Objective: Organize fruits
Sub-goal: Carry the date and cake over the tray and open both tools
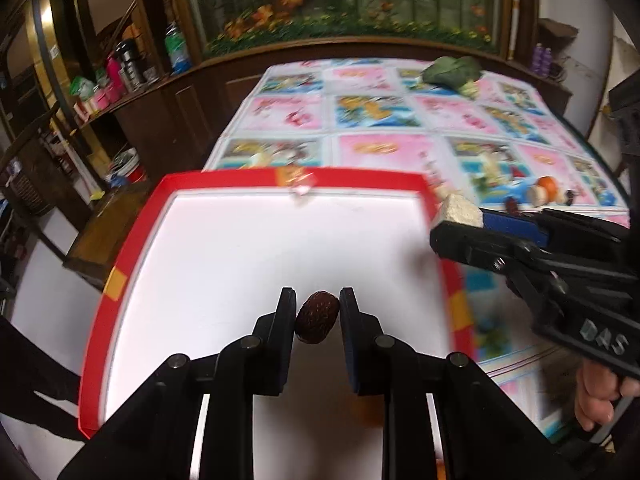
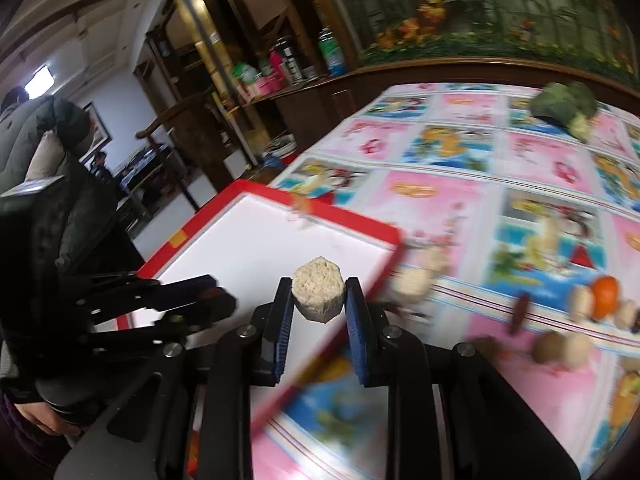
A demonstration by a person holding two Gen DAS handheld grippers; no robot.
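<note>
Two claws carry food over the red-rimmed white tray (image 1: 256, 184) to drop inside: left claw (image 1: 318, 322) pinches a wrinkly brown date (image 1: 317, 322), right claw (image 2: 319, 300) squeezes a pale crumbly puck (image 2: 319, 294).

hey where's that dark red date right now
In the left wrist view, the dark red date sits pinched in the left hand-held gripper, above the white floor of the red-rimmed tray.

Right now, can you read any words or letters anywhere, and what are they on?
"DAS": raised letters on the black body of the right gripper, seen from the left wrist.
Tablecloth: yellow print in its pink squares, too blurred to read.
Red tray: gold label on the far rim, too blurred to read.
Nothing else readable.
</note>
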